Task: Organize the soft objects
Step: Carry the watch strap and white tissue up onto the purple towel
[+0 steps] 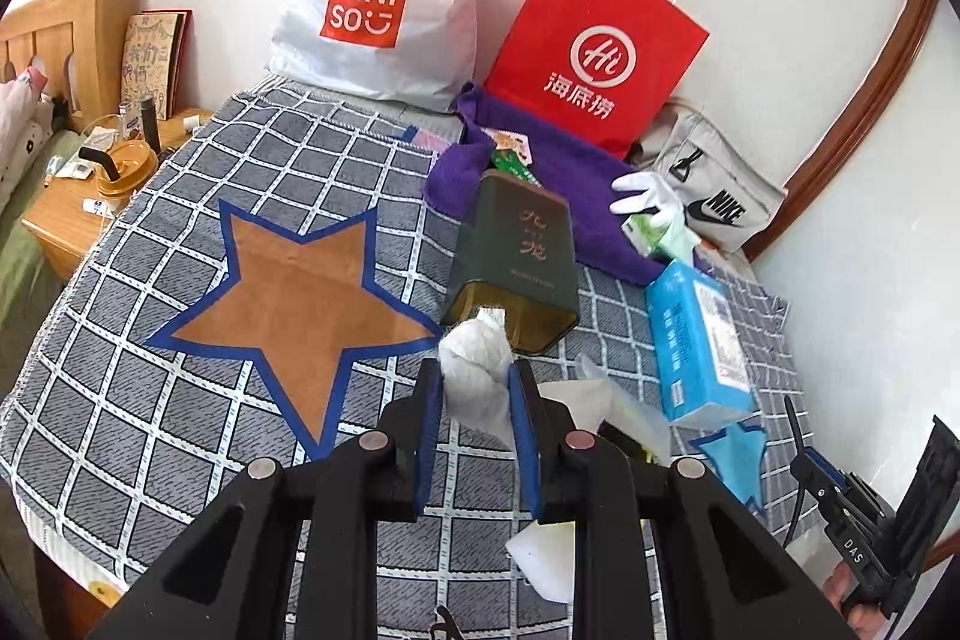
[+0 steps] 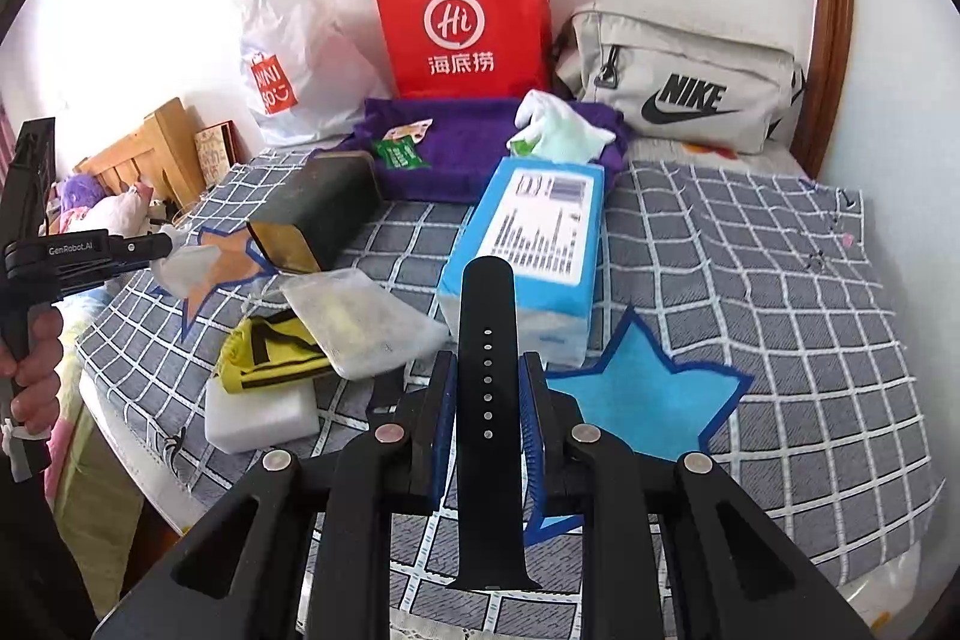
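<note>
Left gripper [image 1: 474,388] clamps white wad [image 1: 477,364], brown star [image 1: 294,304] lies just left; right gripper [image 2: 489,382] clamps black strap [image 2: 486,340] lengthwise, blue star [image 2: 648,400] just right.

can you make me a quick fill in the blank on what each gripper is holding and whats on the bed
1. The left gripper is shut on a crumpled white ____.
2. The right gripper is shut on a black ____.
3. The red paper bag stands behind a ____ towel.
4. The open dark green tin lies on its ____.

Missing words: tissue; watch strap; purple; side
</note>
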Action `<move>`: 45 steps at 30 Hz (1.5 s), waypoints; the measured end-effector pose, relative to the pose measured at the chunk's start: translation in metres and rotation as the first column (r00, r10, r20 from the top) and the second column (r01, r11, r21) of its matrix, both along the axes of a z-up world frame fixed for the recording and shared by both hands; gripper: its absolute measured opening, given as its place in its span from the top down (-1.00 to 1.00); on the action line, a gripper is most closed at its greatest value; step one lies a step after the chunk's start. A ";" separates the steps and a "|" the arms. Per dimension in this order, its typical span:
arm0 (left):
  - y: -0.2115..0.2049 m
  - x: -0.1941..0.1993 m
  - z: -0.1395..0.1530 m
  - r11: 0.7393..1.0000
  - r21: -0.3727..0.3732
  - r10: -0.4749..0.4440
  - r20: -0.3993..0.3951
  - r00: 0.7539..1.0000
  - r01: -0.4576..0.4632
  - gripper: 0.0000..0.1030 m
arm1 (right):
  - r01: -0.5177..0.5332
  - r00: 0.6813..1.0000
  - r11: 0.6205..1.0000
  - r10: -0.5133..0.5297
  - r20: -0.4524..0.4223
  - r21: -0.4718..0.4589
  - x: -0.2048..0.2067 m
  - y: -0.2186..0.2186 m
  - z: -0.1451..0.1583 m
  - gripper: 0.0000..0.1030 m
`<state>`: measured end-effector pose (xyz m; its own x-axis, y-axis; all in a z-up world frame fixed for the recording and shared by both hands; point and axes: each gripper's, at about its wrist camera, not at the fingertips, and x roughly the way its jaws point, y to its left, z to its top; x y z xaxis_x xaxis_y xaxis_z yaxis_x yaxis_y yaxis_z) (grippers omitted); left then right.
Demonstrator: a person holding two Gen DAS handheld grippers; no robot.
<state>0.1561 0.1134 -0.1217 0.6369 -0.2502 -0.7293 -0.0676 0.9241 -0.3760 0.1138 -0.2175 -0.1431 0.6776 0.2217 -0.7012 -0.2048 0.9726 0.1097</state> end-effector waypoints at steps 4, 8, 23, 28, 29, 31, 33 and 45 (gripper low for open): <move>0.001 -0.001 0.010 1.000 -0.016 0.004 0.012 1.000 -0.004 0.58 | 0.011 1.000 1.000 -0.011 0.002 0.002 0.003 -0.002 0.013 0.60; 0.001 0.000 0.020 1.000 -0.029 0.003 0.026 1.000 -0.002 0.58 | 0.024 1.000 1.000 -0.024 0.013 0.006 0.006 -0.004 0.024 0.60; -0.011 0.031 0.055 1.000 -0.018 -0.016 0.074 0.997 0.018 0.58 | -0.003 0.999 0.999 0.001 0.045 0.053 0.046 0.005 0.058 0.60; -0.018 0.052 0.061 0.999 -0.015 -0.027 0.066 0.997 0.028 0.58 | -0.014 0.999 0.997 0.010 0.051 0.073 0.066 0.007 0.067 0.60; -0.020 0.057 0.063 0.999 -0.013 -0.033 0.068 0.997 0.034 0.58 | -0.013 0.998 0.997 0.009 0.055 0.077 0.071 0.008 0.068 0.60; -0.023 0.065 0.067 0.999 -0.003 -0.040 0.075 0.996 0.040 0.58 | -0.015 0.998 0.997 0.011 0.060 0.079 0.079 0.009 0.072 0.60; -0.025 0.073 0.070 0.999 -0.001 -0.044 0.078 0.996 0.045 0.58 | -0.004 0.998 0.997 -0.001 0.069 0.077 0.086 0.010 0.074 0.60; -0.030 0.111 0.074 0.999 0.022 -0.051 0.075 0.996 0.050 0.58 | -0.024 0.997 0.997 0.018 0.071 0.073 0.131 0.016 0.080 0.60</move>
<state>0.2673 0.0835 -0.0472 0.6773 -0.2691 -0.6847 0.0074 0.9331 -0.3595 0.2443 -0.2011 -0.0629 0.7195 0.2856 -0.6330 -0.2349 0.9579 0.1652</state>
